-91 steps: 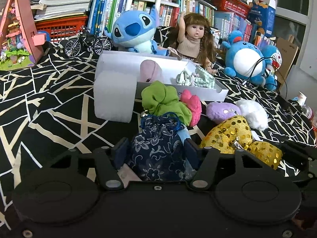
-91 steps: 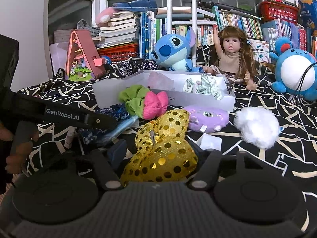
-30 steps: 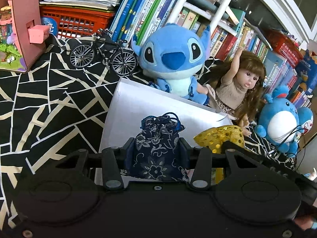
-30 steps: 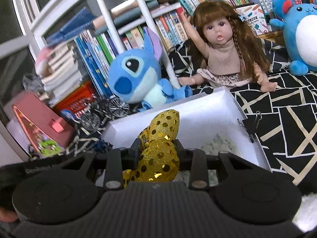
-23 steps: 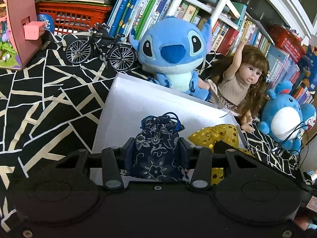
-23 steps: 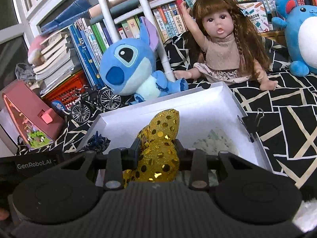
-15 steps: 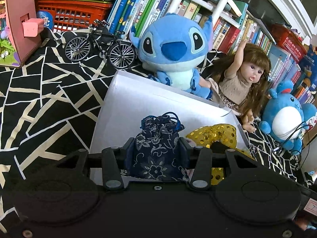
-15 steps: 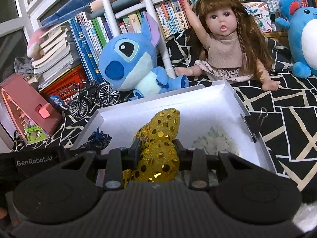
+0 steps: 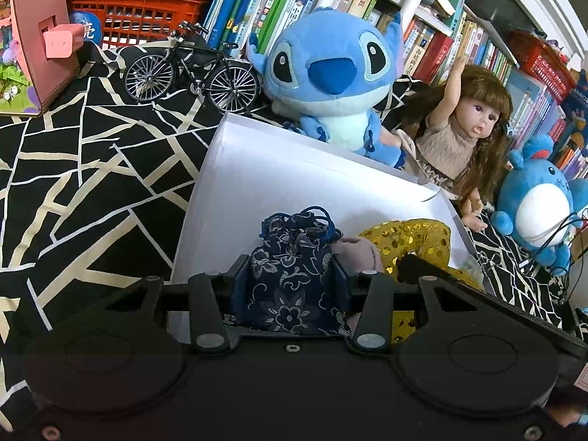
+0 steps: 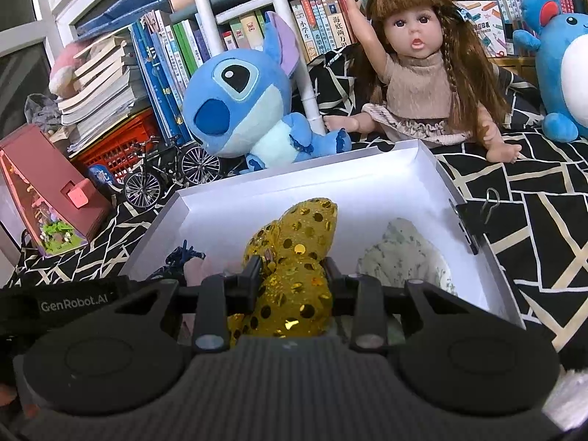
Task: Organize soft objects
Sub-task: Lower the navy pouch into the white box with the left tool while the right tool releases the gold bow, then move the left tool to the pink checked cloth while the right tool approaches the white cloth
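Navy floral pouch (image 9: pixel 294 279) sits pinched between the fingers of the left gripper (image 9: pixel 290 275), held over the left end of the white box (image 9: pixel 257 169); to its right, the gold sequined bow (image 10: pixel 294 257) is clamped in the right gripper (image 10: pixel 292 272), above the box's middle

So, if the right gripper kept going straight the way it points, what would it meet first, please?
Probably the white cardboard box: its floor, then its far wall. The right gripper holds the gold sequinned bow above it; depth is uncertain.

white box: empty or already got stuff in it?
Not empty: white box holds a pale speckled cloth and a pink soft piece.
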Available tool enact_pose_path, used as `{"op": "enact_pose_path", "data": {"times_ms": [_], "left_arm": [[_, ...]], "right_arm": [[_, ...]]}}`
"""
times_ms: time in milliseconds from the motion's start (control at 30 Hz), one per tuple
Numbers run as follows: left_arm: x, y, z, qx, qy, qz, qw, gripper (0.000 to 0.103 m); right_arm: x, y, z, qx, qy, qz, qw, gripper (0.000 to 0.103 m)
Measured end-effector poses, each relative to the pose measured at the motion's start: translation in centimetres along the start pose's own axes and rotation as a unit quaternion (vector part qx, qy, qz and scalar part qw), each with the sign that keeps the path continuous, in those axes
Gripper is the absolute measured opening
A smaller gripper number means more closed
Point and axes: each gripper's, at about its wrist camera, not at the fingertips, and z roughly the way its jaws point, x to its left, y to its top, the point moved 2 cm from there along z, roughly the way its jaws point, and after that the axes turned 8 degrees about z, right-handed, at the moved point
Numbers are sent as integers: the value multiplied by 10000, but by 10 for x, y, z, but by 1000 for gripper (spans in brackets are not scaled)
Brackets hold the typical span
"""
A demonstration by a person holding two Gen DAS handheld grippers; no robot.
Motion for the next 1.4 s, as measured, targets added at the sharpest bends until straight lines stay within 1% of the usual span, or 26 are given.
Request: {"op": "enact_pose_path", "data": {"times_ms": [133,200,267,300,333,367,400,433,500,633,700,833,1067,1233,1400], "left_arm": [[1,0,-3,32,-9,-24,10000,45],[0,0,-6,14,-22,3,10000,47],[-2,0,-10,-25,-43,43,10000,48],[-3,1,-12,-52,-53,72,9999,50],[-4,2,-14,-73,-61,109,9999,52],[-5,2,-17,-106,-63,150,9998,53],[-7,3,-20,-150,-57,183,9997,57],[-8,4,-24,-215,-64,239,9995,62],[-11,5,-31,-323,-51,338,9989,68],[-15,6,-46,-526,-4,514,9973,77],[-16,5,-56,-617,-20,573,9964,79],[-16,0,-74,-736,-96,602,9954,84],[-18,-22,-107,-933,-235,698,9929,87],[-17,-45,-125,-976,-303,681,9924,88],[-16,-68,-137,-971,-267,764,9920,88]], "right_arm": [[1,1,-3,-33,33,-21,10000,40],[1,2,-6,-60,91,-15,9999,43],[1,3,-10,-80,138,-29,9999,44],[2,3,-11,-91,158,-43,9998,46],[2,4,-13,-99,178,-58,9998,49],[2,4,-15,-107,202,-67,9997,57],[3,5,-16,-114,223,-76,9997,61],[3,5,-18,-122,245,-92,9996,63],[5,6,-22,-145,275,-136,9994,64],[6,8,-32,-220,352,-189,9990,69],[6,8,-39,-265,402,-224,9986,73],[7,6,-56,-371,529,-341,9973,77],[13,-8,-93,-632,683,-753,9928,85],[12,-26,-116,-795,682,-957,9899,87],[6,-47,-137,-883,621,-1128,9877,87]]}}
